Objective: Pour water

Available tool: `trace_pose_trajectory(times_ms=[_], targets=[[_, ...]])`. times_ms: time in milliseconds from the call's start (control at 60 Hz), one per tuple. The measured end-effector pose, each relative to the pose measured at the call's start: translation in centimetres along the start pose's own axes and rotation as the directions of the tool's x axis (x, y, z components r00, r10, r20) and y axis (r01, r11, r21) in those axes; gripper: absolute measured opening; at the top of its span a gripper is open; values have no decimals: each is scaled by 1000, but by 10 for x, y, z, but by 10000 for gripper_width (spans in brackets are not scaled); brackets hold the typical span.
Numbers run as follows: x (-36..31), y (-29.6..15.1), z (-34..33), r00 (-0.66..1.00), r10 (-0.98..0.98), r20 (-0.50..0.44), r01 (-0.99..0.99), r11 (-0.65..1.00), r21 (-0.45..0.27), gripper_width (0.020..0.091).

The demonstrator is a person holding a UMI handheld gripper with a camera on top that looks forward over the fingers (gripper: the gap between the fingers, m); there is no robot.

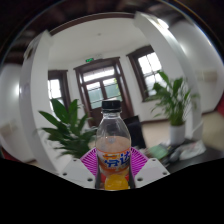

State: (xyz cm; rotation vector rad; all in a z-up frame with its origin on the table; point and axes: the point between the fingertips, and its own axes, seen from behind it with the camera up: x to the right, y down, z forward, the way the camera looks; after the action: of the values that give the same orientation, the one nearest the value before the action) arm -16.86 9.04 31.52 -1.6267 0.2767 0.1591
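Windowed room [103,85], leafy plants [68,125], bottle [115,150] clamped in tool [115,165]

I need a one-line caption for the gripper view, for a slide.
Gripper holding an upright bottle of orange drink between its pink pads, raised before potted plants and windows.

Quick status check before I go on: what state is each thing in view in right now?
bottle: upright, black cap on, orange liquid inside, held between the tool's fingers.
tool: shut on the bottle, both pink pads against its sides.
plant nearer the bottle: upright, beyond the bottle.
plant farther off: upright, by the windows.
windows: look shut, daylight behind them.
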Motion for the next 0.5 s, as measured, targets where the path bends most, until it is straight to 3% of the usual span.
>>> trace_pose_trajectory(times_ms=[100,200,500], targets=[[52,-9,8,973,-181,-142,184,983,2,388],[103,-3,29,945,-250,-210,252,968,-16,388],[206,83,67,926,-263,-271,235,963,-134,407]])
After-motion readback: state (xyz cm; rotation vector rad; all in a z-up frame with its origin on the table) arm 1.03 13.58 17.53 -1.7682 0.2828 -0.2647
